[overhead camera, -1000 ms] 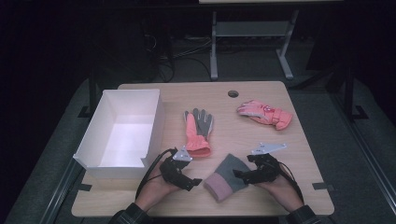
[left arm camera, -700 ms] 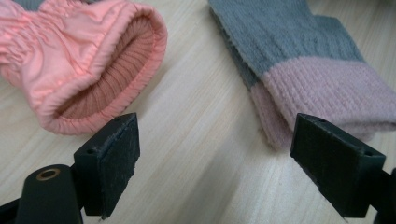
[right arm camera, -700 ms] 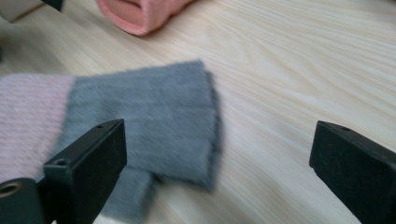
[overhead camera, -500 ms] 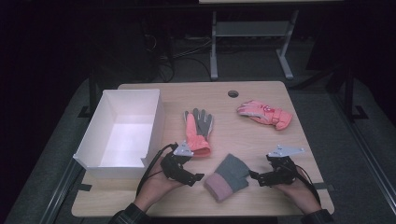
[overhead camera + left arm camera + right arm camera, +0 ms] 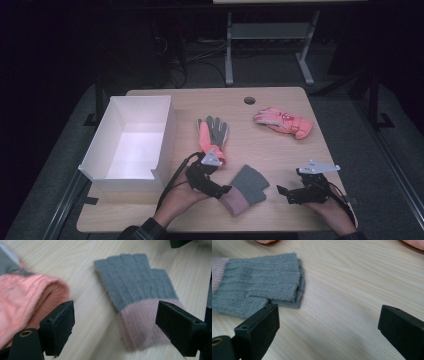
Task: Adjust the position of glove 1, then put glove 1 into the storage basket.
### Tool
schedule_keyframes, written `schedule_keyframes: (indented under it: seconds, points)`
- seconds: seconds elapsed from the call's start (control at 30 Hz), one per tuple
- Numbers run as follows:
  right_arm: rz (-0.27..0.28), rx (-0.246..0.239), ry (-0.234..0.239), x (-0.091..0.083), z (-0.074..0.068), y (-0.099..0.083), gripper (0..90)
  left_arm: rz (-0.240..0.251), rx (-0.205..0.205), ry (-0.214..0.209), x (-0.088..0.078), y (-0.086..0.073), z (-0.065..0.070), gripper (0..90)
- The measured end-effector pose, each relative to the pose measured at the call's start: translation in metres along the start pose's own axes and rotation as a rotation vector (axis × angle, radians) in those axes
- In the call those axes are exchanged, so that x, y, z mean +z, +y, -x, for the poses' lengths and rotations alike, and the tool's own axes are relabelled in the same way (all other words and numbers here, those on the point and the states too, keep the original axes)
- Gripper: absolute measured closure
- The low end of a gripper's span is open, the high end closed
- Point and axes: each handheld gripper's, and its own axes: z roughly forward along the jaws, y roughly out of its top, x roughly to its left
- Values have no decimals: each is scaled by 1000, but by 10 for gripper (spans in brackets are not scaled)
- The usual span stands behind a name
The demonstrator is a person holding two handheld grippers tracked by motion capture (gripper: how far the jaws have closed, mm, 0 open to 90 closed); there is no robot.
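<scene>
On the pale wooden worktop a knitted grey glove with a pink cuff lies flat near the front edge, fingers pointing away from the person and a little to the right, cuff toward the person. The left tongs sit right at that cuff; in the left gripper view the glove lies between and beyond the two black jaws, which stand wide apart with bare wood under them and press on nothing. The cuff reaches close to the jaw on the right of that view, though I cannot tell whether it touches. The right tongs are off to the right of the glove, clear of it, pointing back toward it; their jaws have just been opening and now stand wide with only worktop between them. In the right gripper view the glove's grey finger end lies just past the jaw on the left of that view. An orange and grey glove lies just behind the left hand, its orange cuff near the left jaw in the left gripper view. A second pink-orange glove rests well apart toward the far right. A white open box stands at the left of the worktop.
</scene>
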Motion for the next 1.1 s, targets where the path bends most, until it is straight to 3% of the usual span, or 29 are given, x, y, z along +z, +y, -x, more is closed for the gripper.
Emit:
schedule_keyframes:
  seconds: [0.2,0.37,0.43,0.63,0.83,1.1]
  points:
    - [-2,0,-1,2,2,0,32,-16,24,-31,15,11,8,152]
    - [-10,-5,-6,3,3,0,32,-26,16,-56,30,18,16,145]
    - [-10,-4,-7,3,3,1,33,-38,32,-59,33,19,17,141]
    - [-11,-9,-11,3,4,1,32,-51,24,-68,48,23,22,135]
    - [-12,-20,-19,3,3,1,33,-101,42,-51,62,20,24,131]
    - [-14,-22,-24,3,3,1,33,-110,5,-61,68,15,23,131]
